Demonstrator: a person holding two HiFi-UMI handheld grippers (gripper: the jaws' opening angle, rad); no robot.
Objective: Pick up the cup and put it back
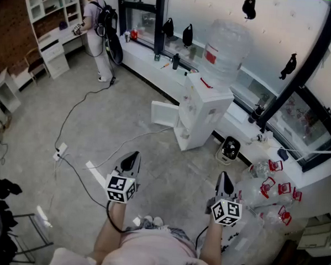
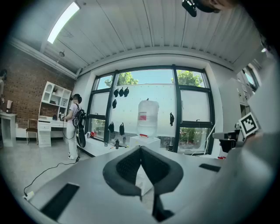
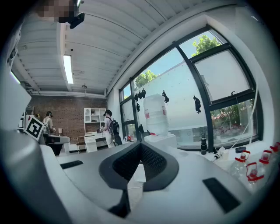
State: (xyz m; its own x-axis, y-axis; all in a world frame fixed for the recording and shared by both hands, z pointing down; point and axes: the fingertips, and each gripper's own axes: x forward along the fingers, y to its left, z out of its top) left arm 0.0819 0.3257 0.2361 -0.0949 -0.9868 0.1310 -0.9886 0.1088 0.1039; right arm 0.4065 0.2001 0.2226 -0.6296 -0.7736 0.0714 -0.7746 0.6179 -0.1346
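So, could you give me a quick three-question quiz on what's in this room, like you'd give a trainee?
1. True or false: the left gripper and the right gripper are both shut and empty.
2. What sits on top of the water dispenser? A a big bottle; B a kettle; C a plant.
3. Is the dispenser's door open or closed?
Key: 1 true; 2 A; 3 open.
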